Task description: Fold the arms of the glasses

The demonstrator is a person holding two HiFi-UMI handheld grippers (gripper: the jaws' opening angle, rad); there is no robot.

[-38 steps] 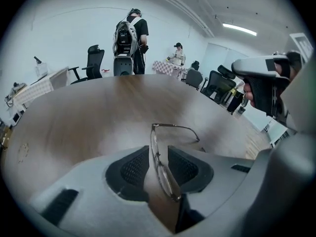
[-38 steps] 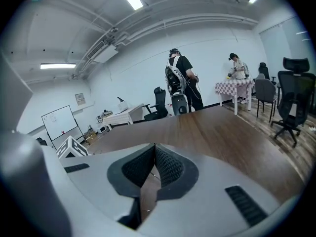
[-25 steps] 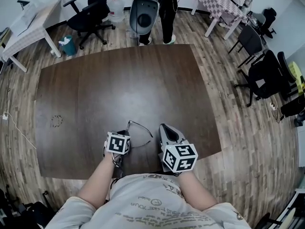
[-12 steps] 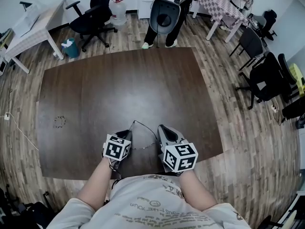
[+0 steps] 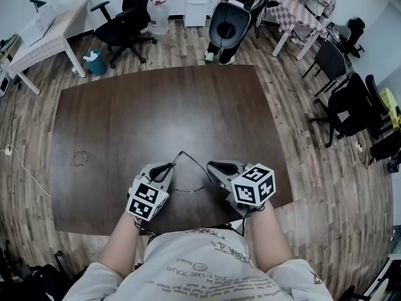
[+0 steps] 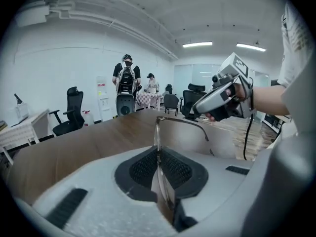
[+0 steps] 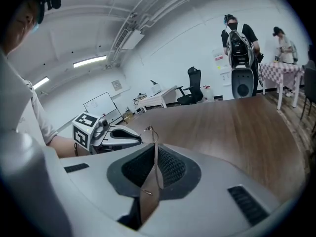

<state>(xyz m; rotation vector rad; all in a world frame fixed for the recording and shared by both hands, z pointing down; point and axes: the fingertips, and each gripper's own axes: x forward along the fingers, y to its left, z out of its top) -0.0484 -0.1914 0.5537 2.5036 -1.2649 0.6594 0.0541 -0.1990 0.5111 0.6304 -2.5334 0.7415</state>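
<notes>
The left gripper [image 6: 159,167] and right gripper [image 7: 154,169] both pinched the thin wire glasses [image 6: 158,135] over the near side of the dark brown table [image 5: 156,105]. They looked light and bendy, best held softly near a hinge.

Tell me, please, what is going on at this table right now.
A person holds a gripper in each hand over a dark wooden table. The left gripper is shut on the front of a pair of thin-framed glasses. The right gripper is shut on what looks like one temple arm. The other temple arm sticks out unfolded, so the folding is not done yet.
</notes>
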